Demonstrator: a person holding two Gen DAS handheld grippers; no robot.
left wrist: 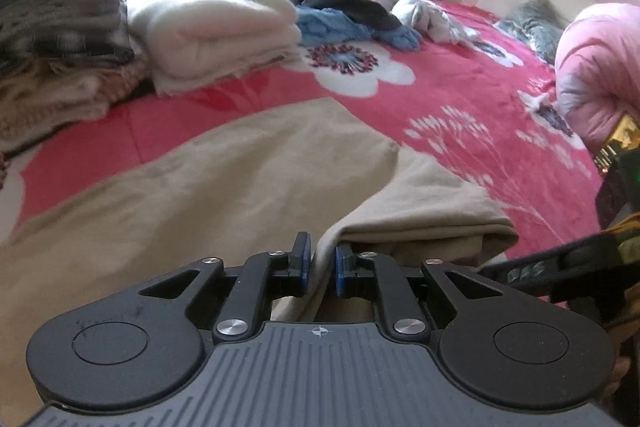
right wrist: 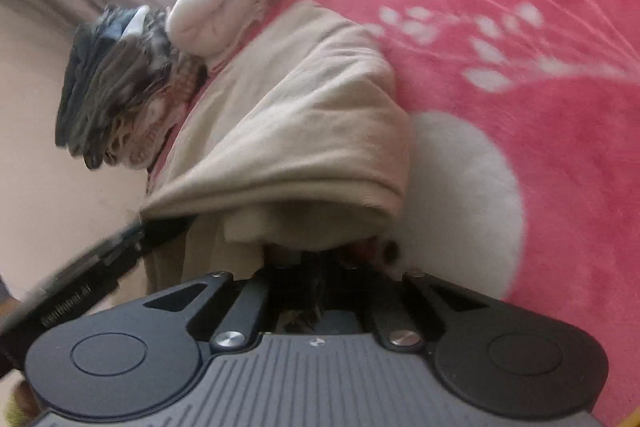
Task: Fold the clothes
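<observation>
A: Where was the beige garment (left wrist: pixel 224 163)?

B: Spread on the pink floral bedspread (left wrist: pixel 460 95), just in front of the white folded blanket (left wrist: pixel 216 31), with a darker stack of folded clothes (left wrist: pixel 52 15) to that blanket's left.

A: And the grippers?

B: The left gripper (left wrist: pixel 319 269) had its blue pads pinched on a raised ridge of the beige cloth. The right gripper (right wrist: pixel 320 255) sat under a doubled edge; its fingertips were covered, so I couldn't tell how its jaws stood.

A: Which way did the garment run?

B: Its long axis seemed to run from the grippers toward the blanket.

A: Advice for the fold?

B: I'd judge both corners should travel level and together, edges matched, cloth kept taut so no crease bunches.
</observation>
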